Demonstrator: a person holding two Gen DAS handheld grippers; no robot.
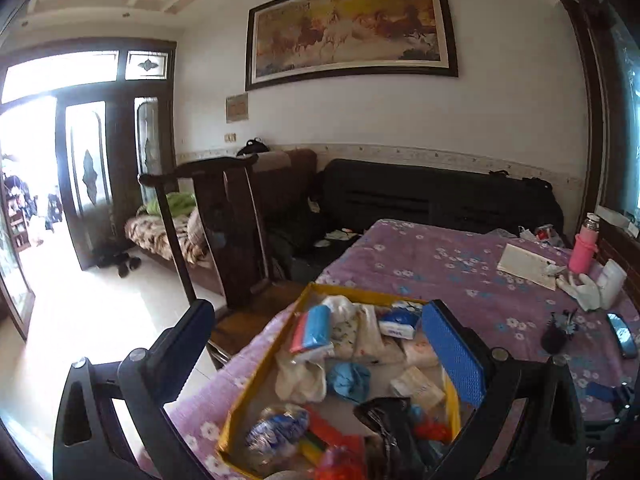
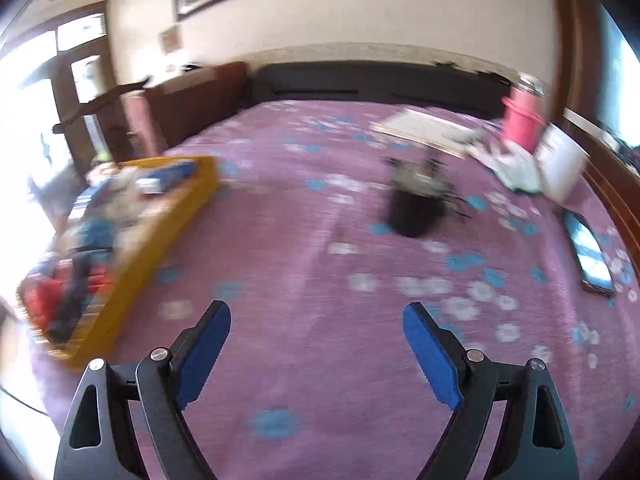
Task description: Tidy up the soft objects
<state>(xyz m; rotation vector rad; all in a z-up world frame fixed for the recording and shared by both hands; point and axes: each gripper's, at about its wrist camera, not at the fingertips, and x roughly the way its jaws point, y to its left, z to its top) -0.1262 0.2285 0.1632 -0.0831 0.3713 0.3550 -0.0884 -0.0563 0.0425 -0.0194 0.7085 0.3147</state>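
From the left wrist, the open, empty left gripper [image 1: 320,344] hangs over the yellow cardboard tray [image 1: 256,376] of soft cloths and packets at the purple floral counter's [image 1: 460,264] left edge, likely choosing one.

From the right wrist, the right gripper [image 2: 316,320], spread wide and empty, waits over bare cloth beside the tray.

The purple flowered table [image 2: 304,240] carries a yellow tray [image 2: 168,224], black pouch [image 2: 416,212], phone [image 2: 590,256] and pink bottle [image 2: 520,120].
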